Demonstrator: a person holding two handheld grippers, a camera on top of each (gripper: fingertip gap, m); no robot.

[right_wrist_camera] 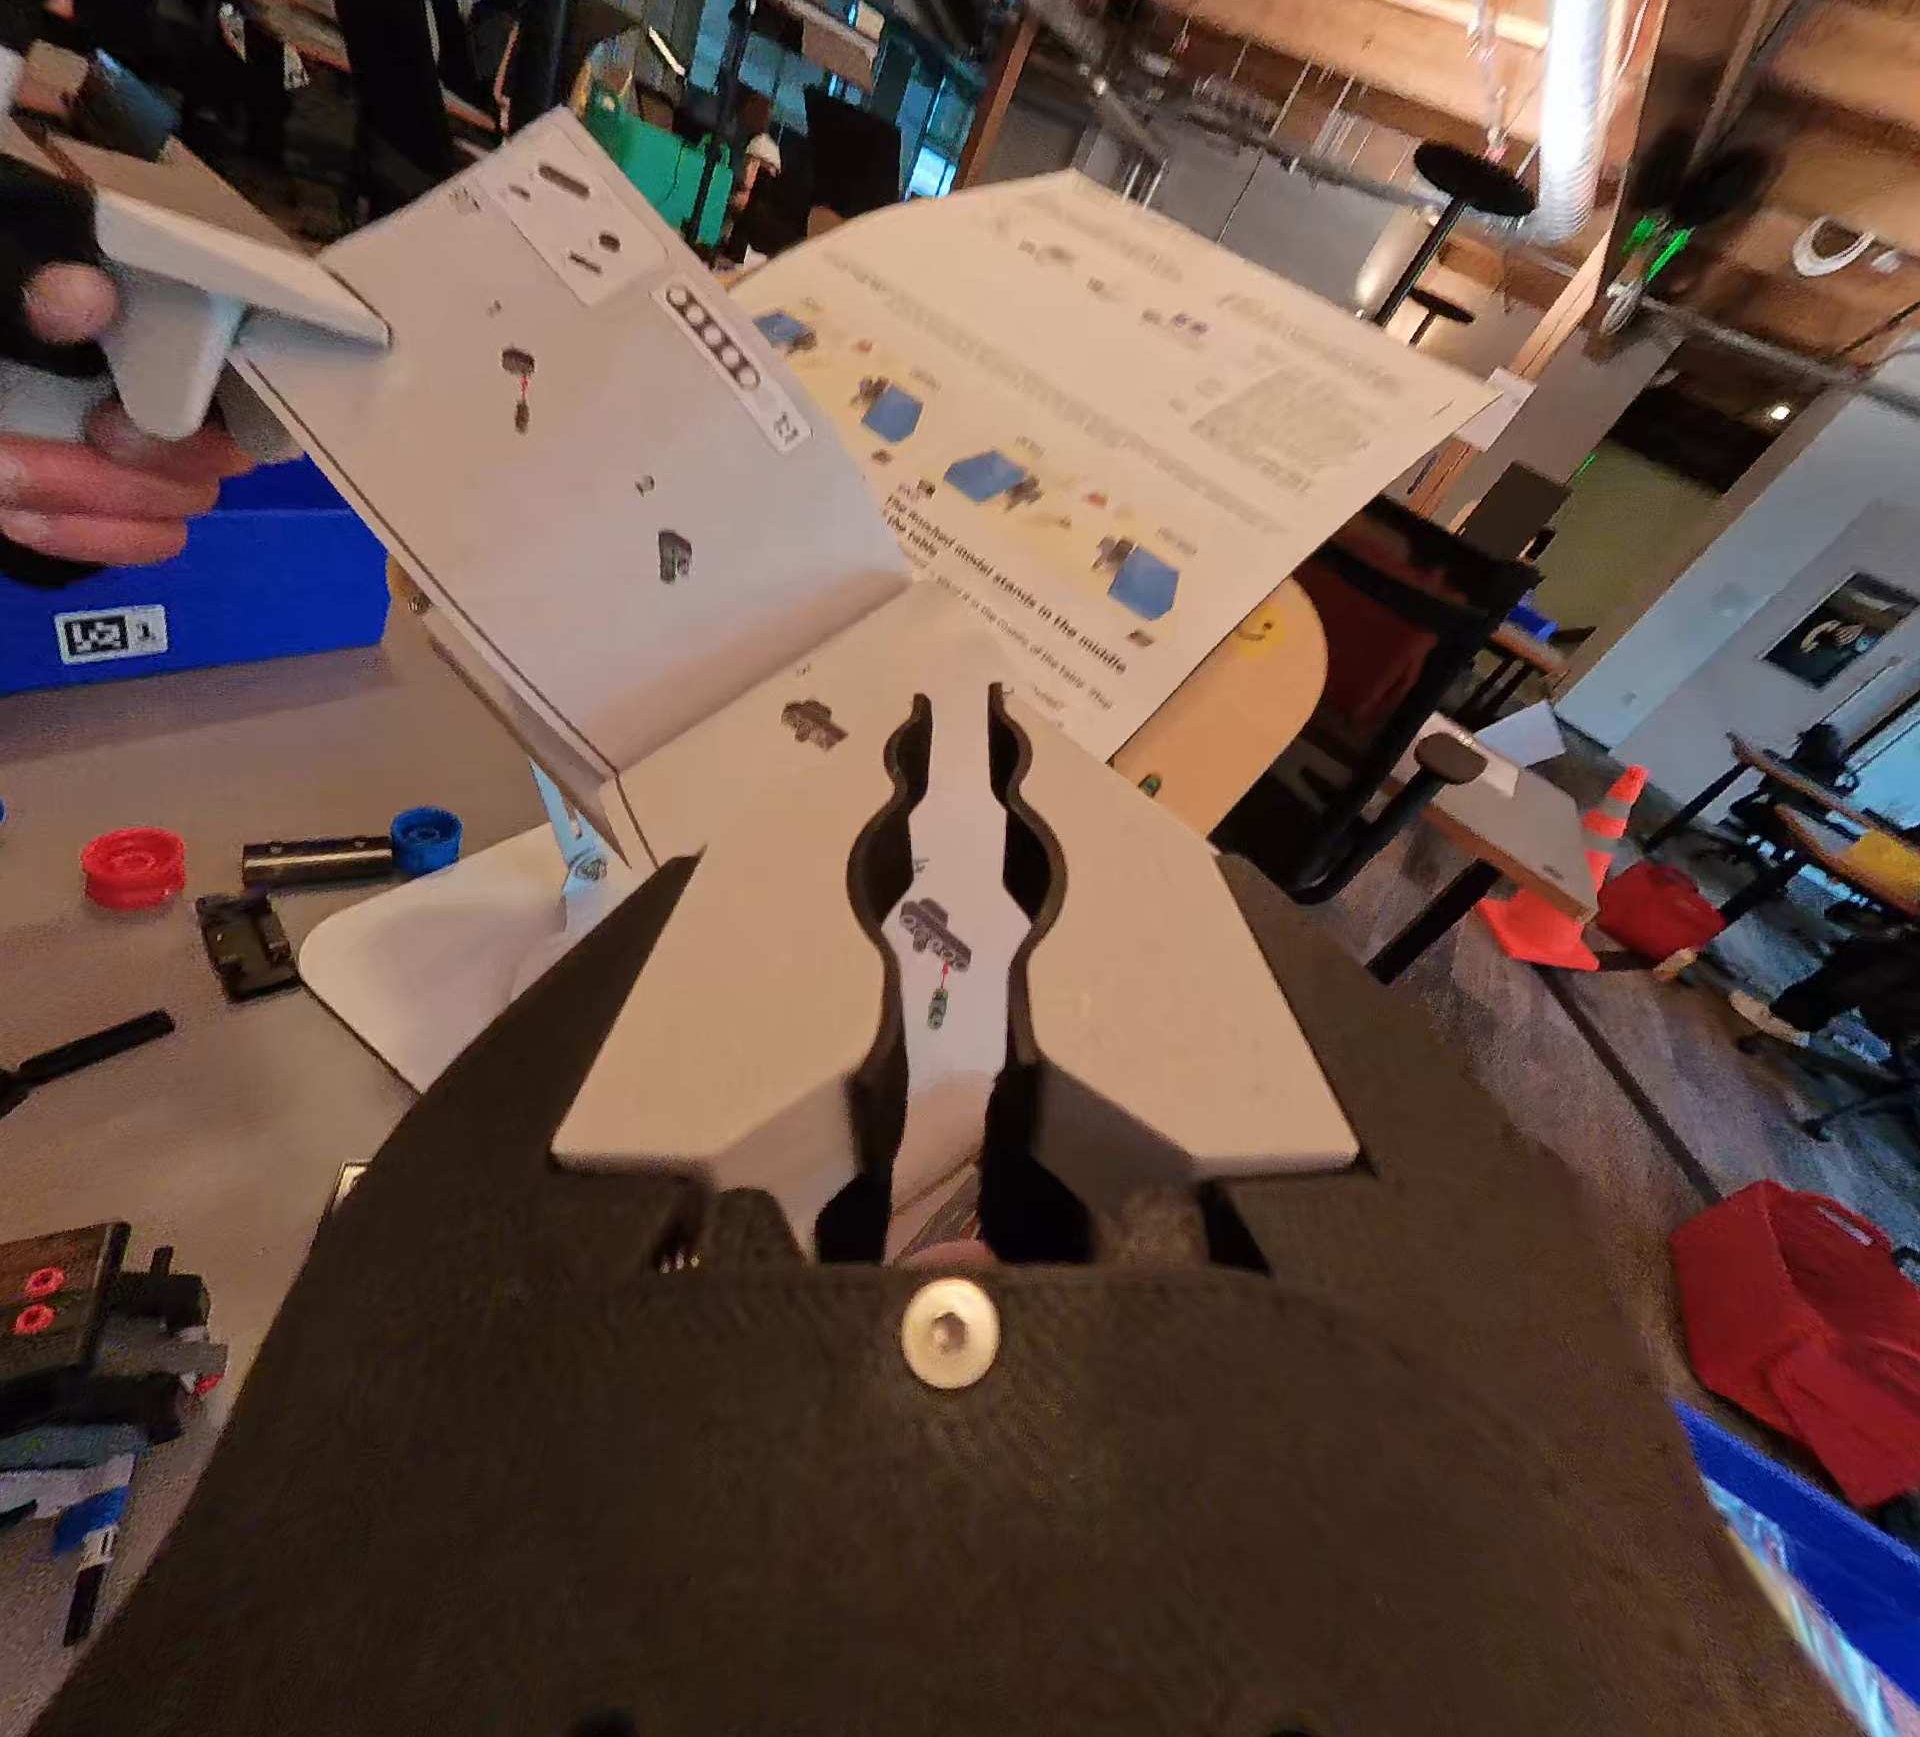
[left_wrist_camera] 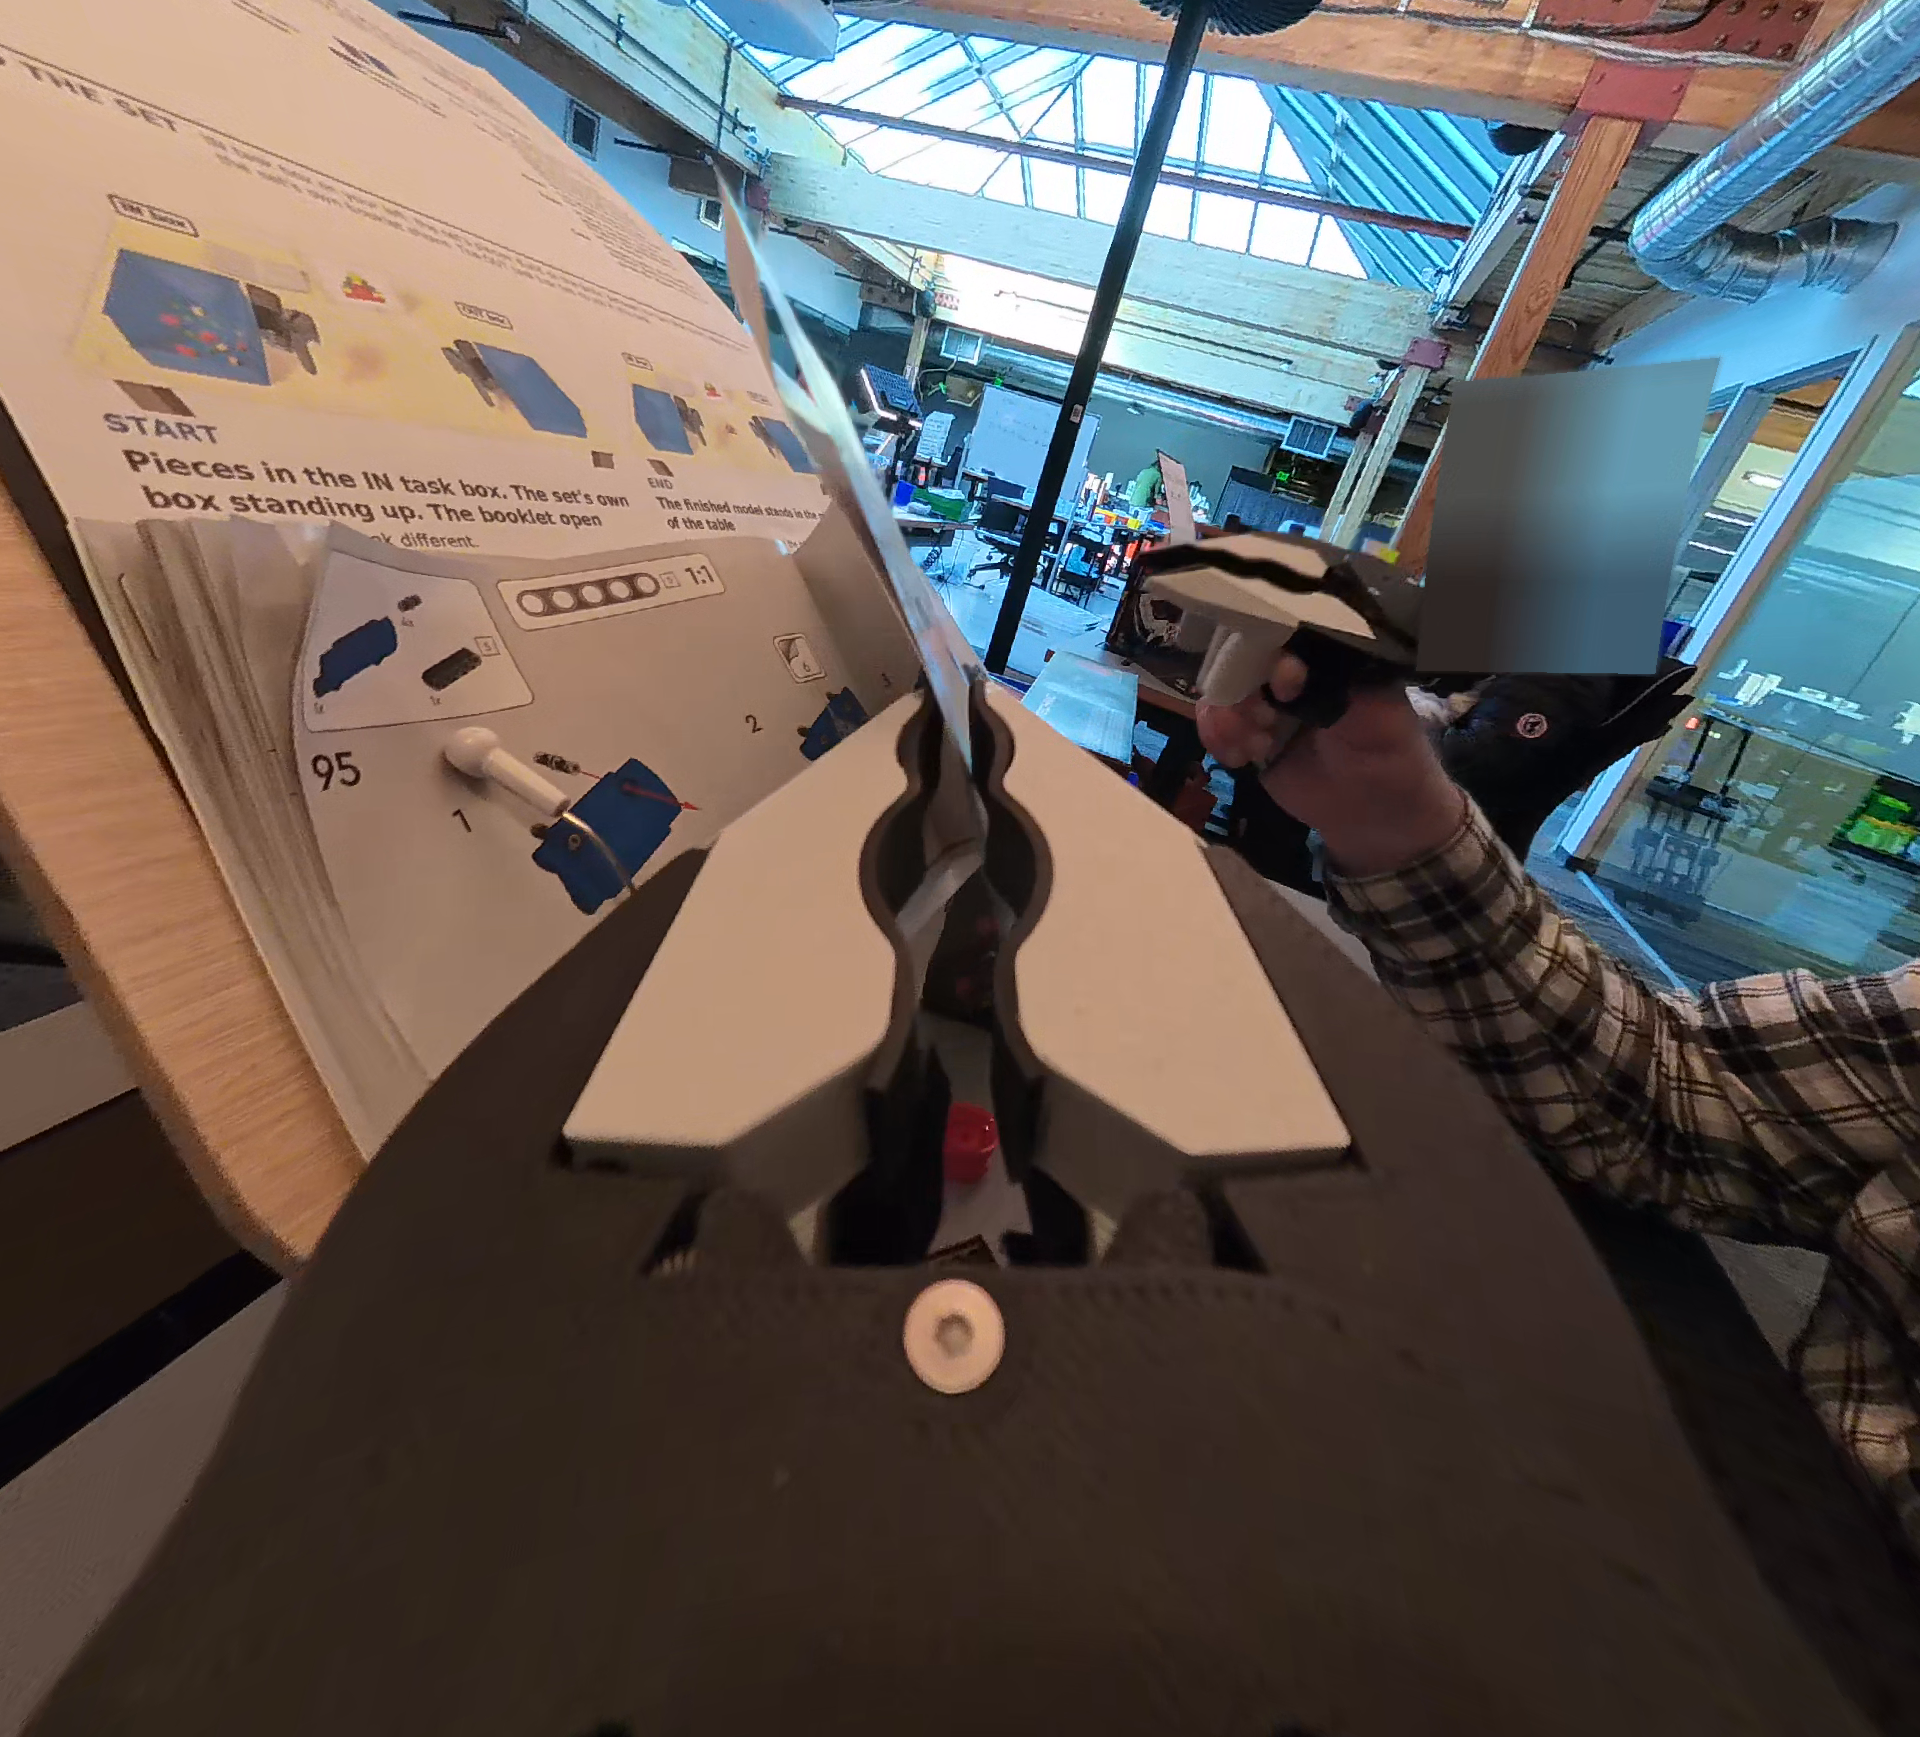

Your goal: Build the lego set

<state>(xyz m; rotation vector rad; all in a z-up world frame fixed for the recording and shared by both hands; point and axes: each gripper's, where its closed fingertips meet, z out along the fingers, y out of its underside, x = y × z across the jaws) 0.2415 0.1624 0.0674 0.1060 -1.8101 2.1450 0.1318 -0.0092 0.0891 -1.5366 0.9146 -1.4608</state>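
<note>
A thin page of the lego instruction booklet is being pinched edge-on between the grey fingers of the left tool, its jaws closed tight on the paper. The booklet is being held open on a stand, against a pale wooden board at nine o'clock in the left wrist view. Its open page is showing printed diagrams of blue and black pieces with step numbers, and a thick stack of pages is fanning out along its left edge. Above it, a white printed sheet with small blue-box pictures is being displayed on the same board.

In the right wrist view, the right tool is being held with a narrow gap between its fingers, nothing gripped, over the lower booklet page, which is showing through the gap. The lifted page is being raised at ten o'clock by the left tool, gripped in a hand.

On the grey surface at nine o'clock, loose pieces are lying apart: a red wheel hub, a blue wheel hub touching a black cylinder, and a black bracket. A partly built black and grey model is sitting at eight o'clock. A blue bin is standing behind them.
</note>
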